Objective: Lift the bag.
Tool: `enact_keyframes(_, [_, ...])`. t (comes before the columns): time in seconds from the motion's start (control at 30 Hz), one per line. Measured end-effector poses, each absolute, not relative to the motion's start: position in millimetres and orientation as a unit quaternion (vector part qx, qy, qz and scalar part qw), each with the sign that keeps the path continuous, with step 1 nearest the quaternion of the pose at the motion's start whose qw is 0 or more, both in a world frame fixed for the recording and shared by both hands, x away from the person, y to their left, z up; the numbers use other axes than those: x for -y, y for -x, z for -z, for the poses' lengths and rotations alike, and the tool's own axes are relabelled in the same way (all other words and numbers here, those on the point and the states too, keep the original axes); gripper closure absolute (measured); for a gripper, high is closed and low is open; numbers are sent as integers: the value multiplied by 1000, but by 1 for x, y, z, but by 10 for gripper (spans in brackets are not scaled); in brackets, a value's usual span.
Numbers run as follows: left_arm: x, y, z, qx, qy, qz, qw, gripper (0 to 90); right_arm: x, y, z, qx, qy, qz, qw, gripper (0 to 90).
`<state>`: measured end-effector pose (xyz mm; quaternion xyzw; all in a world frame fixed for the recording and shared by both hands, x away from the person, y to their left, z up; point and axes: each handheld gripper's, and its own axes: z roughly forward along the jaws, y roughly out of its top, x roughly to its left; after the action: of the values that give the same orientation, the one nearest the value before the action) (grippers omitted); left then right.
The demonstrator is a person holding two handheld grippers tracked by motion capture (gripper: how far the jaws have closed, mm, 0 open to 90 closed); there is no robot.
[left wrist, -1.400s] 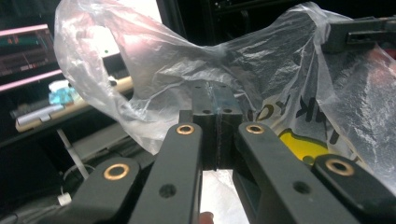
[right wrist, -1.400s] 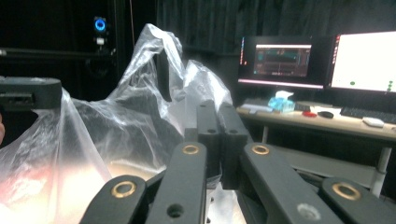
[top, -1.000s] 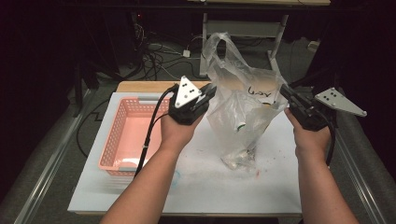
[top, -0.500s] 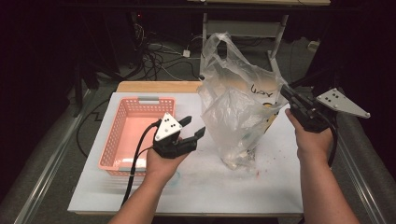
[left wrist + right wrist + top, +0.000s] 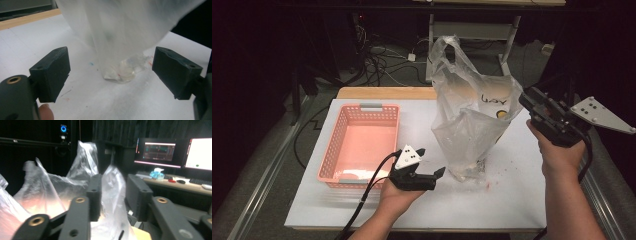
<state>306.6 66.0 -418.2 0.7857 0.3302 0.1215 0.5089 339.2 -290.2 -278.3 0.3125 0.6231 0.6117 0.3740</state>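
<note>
White table [image 5: 512, 200] in dark room; left hand-held gripper [image 5: 428, 165] wide, right hand-held gripper [image 5: 526, 100] part-open around bag [image 5: 472, 125].

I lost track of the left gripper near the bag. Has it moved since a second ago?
Yes. The left gripper dropped from the plastic bag's upper side toward the table, beside the pink basket's near corner, jaws opening.

white table top [image 5: 512, 200] brightly lit from above, surroundings left dark, clear crinkled plastic bag [image 5: 120, 30] blurred, right gripper view softened

Lab: monitors [image 5: 160, 152], floor cables [image 5: 382, 60]
</note>
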Motion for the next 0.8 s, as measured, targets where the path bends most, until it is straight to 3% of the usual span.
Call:
enact_keyframes(0.17, [-61,-304,430,-334,-794,-111,496,0,295,-329,281,-637,-305,-610,359,512])
enact_keyframes(0.4, [-56,-298,441,-327,-802,-115,486,0,296,-330,321,-671,-322,-584,324,328])
enact_keyframes(0.8, [-59,-292,454,-324,-802,-123,486,0,288,-331,402,-718,-357,-534,269,97])
